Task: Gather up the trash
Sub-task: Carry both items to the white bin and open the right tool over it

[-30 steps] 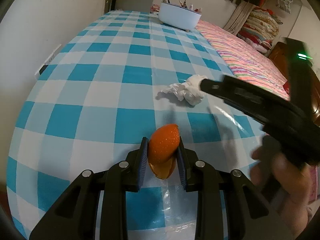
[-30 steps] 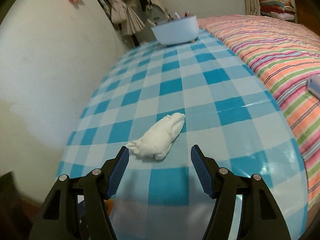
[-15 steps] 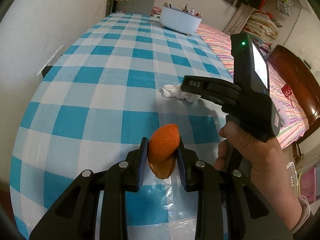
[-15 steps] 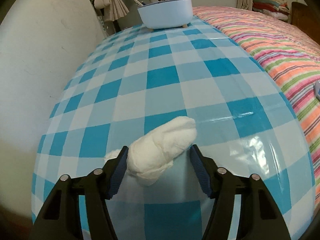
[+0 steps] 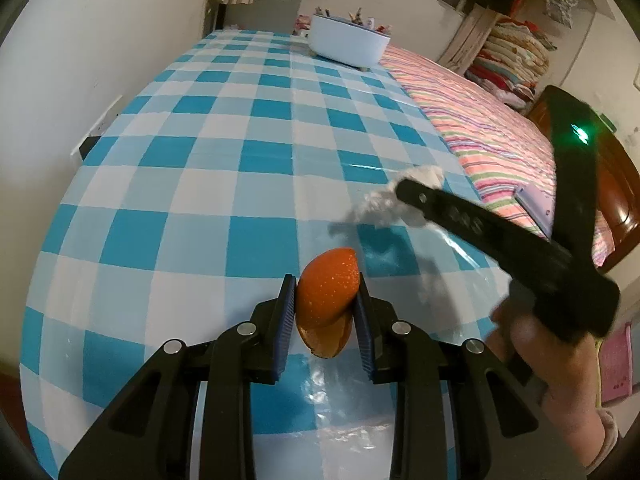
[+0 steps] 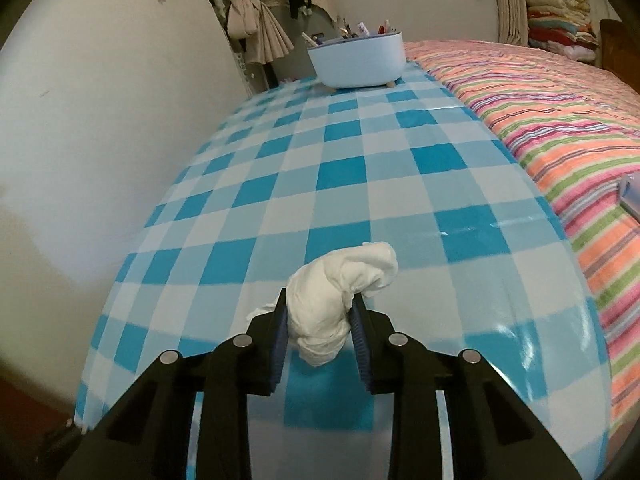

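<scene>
My left gripper (image 5: 325, 304) is shut on a piece of orange peel (image 5: 327, 292) and holds it above the blue checked tablecloth (image 5: 224, 168). My right gripper (image 6: 319, 320) is shut on a crumpled white tissue (image 6: 340, 284), lifted a little off the cloth. In the left wrist view the right gripper (image 5: 416, 196) reaches in from the right with the blurred tissue (image 5: 384, 200) at its tip.
A white oval tub (image 6: 358, 62) with pens and small items stands at the table's far end; it also shows in the left wrist view (image 5: 348, 42). A striped bed cover (image 6: 560, 120) borders the table's right side. A wall (image 6: 100, 140) runs along the left.
My right gripper closed on the white tissue and lifted it off the cloth. My left gripper still holds the orange peel in the same place.
</scene>
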The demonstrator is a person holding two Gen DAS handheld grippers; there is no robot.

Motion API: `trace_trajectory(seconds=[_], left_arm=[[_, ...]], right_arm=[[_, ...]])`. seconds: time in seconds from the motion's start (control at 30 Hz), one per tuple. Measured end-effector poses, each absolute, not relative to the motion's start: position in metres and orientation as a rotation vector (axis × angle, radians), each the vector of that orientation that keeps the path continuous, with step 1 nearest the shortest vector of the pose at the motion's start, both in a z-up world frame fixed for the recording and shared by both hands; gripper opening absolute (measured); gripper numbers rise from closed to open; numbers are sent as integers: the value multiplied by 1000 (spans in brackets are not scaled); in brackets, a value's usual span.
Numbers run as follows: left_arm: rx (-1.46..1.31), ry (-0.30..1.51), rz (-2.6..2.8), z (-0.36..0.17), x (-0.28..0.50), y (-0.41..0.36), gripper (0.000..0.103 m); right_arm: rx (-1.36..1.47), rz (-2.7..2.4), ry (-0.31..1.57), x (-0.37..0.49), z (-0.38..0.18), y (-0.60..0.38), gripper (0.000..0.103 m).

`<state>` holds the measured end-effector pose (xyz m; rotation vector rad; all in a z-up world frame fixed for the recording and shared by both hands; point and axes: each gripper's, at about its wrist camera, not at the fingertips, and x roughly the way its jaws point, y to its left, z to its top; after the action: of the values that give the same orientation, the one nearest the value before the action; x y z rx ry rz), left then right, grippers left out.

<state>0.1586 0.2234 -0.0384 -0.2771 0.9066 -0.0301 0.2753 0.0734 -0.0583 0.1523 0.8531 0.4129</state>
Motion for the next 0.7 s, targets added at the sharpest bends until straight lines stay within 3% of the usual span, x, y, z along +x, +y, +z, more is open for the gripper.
trace_trajectory(seconds=[0.7], left_arm=[[-189,890,-93,-21,132,169,27]], right_arm=[[179,446,762,164,-45,-29,28]])
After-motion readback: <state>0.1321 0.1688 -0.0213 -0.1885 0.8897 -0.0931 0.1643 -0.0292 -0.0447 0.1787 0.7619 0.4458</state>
